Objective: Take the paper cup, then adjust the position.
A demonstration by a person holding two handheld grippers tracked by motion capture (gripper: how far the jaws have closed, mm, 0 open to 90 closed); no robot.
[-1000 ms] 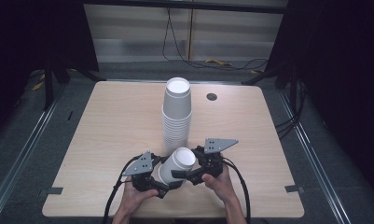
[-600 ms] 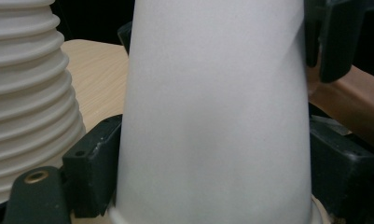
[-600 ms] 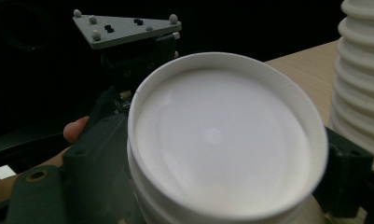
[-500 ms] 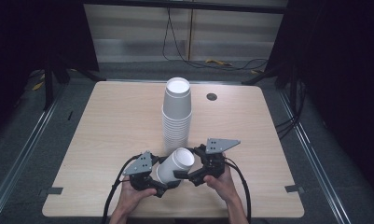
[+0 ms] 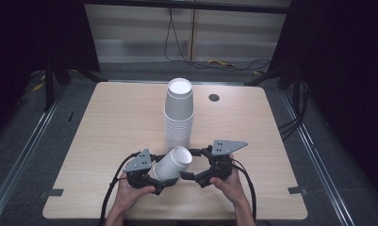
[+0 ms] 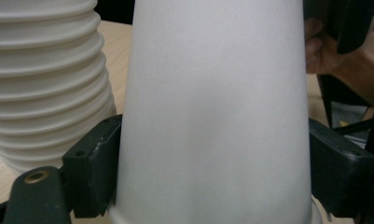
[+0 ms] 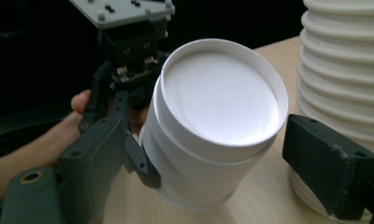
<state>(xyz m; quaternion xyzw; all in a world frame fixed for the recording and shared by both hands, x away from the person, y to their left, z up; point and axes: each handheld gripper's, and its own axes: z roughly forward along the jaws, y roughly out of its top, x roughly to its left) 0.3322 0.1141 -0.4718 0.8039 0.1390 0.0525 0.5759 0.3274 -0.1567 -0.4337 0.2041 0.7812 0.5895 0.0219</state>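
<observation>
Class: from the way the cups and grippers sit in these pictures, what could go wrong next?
1. The left gripper squeezes the thin cup; it might dent.
2. In the right gripper view two nested bottoms show; pulled unevenly, both cups could slip free together.
3. The tall cup stack stands close behind and could be knocked over.

The held cup (image 7: 212, 126) and the stack of cups (image 5: 178, 115) look like smooth, matt white paper, the table (image 5: 111, 122) is pale wood-grain laminate, and the left gripper (image 6: 212, 186) has dull black plastic jaws.
</observation>
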